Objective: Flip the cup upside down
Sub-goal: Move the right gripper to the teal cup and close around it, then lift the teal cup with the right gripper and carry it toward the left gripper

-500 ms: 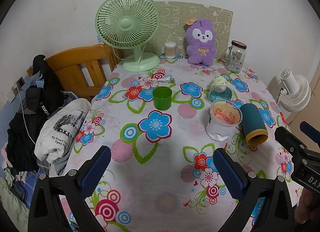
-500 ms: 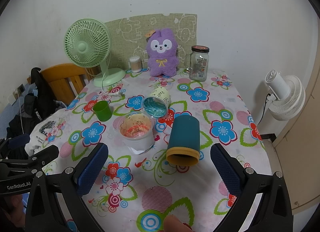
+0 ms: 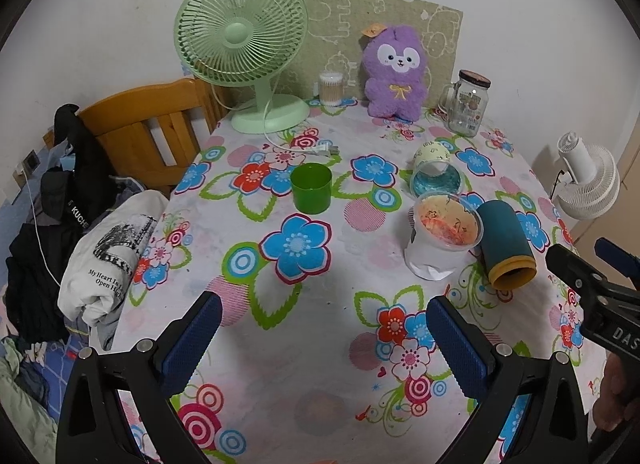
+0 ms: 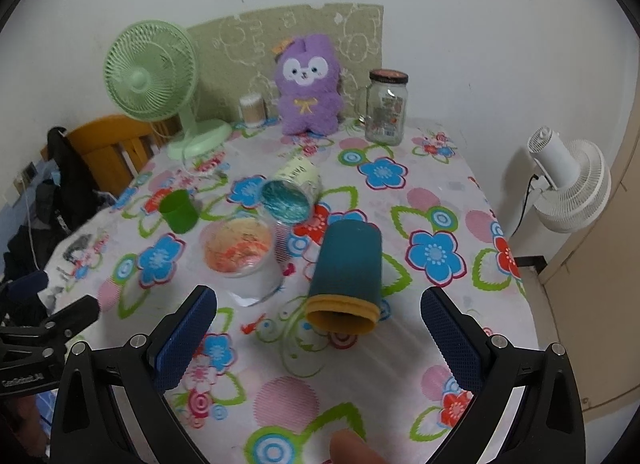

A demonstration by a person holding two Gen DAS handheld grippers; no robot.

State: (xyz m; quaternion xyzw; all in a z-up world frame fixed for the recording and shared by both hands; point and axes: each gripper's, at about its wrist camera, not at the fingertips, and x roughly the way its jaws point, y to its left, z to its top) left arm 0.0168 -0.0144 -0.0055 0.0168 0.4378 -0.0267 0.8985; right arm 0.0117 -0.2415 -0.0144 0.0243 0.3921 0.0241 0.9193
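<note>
A green cup [image 3: 311, 188] stands upright, mouth up, on the flowered tablecloth [image 3: 304, 344]; it also shows in the right wrist view [image 4: 178, 211]. A teal cup with a yellow rim [image 4: 346, 276] lies on its side, mouth toward me, also seen in the left wrist view [image 3: 508, 250]. A clear cup with orange print [image 4: 240, 254] and a cup with a blue inside [image 4: 291, 195] lie tipped beside it. My right gripper [image 4: 318, 338] is open and empty, just in front of the teal cup. My left gripper [image 3: 324, 338] is open and empty above the near table.
A green fan [image 3: 244, 48], a purple plush toy [image 3: 394, 72], a glass jar [image 3: 468, 108] and a swab box [image 3: 331, 88] stand along the back. A wooden chair [image 3: 148, 132] with clothes [image 3: 108, 260] is left. A white fan [image 4: 568, 188] stands right.
The right gripper has moved forward and slightly right, closer to the teal cup. The left gripper has hardly moved. Both stay open.
</note>
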